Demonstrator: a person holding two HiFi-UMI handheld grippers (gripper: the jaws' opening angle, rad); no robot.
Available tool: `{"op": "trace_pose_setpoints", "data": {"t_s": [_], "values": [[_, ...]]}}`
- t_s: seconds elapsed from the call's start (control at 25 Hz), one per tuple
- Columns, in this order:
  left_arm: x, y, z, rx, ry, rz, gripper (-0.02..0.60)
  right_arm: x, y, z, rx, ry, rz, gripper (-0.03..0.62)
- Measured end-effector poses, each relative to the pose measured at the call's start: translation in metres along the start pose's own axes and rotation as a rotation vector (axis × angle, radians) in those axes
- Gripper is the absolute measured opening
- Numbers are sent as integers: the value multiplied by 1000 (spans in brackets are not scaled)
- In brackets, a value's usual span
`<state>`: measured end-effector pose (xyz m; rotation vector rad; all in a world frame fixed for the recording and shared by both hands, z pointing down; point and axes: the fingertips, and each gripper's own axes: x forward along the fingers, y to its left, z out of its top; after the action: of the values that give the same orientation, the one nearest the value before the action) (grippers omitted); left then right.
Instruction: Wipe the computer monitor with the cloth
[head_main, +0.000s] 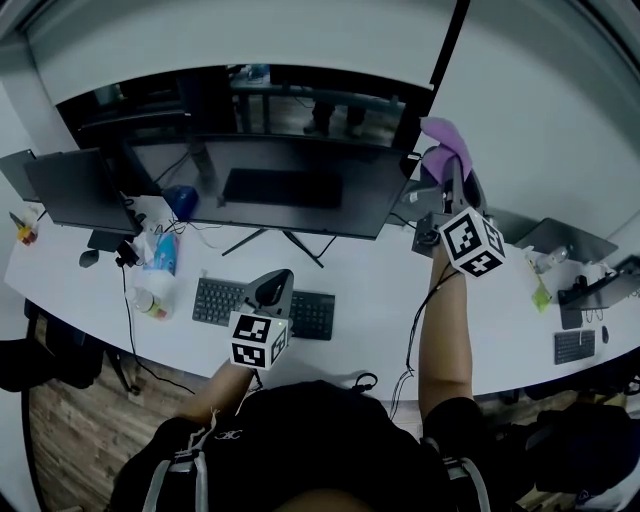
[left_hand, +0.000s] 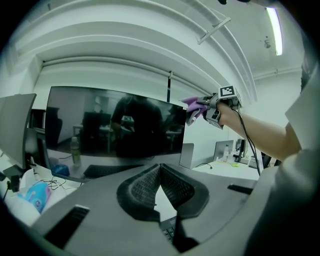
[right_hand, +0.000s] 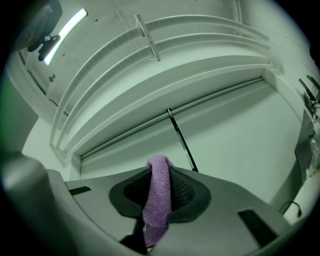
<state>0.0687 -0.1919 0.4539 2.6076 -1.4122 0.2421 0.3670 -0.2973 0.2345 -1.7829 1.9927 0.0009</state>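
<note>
Purple cloth was held up beside the monitor's upper right corner.
Right gripper had its 2 jaws pinched on the cloth, whose tail hung down. Left gripper hovered over the keyboard near the desk's front edge, jaws together and empty.

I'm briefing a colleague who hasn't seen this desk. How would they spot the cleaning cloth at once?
Find the big dark monitor in the middle of the white desk. At its upper right corner the right gripper is raised, shut on the cloth: the only purple thing there.
</note>
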Motion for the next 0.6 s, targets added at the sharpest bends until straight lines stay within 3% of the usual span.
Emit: {"op": "trace_pose_setpoints", "data": {"t_s": [0.6], "values": [[-8,10,-2,3,1,31,14,20,-4,-28,120,59,2,84]]}}
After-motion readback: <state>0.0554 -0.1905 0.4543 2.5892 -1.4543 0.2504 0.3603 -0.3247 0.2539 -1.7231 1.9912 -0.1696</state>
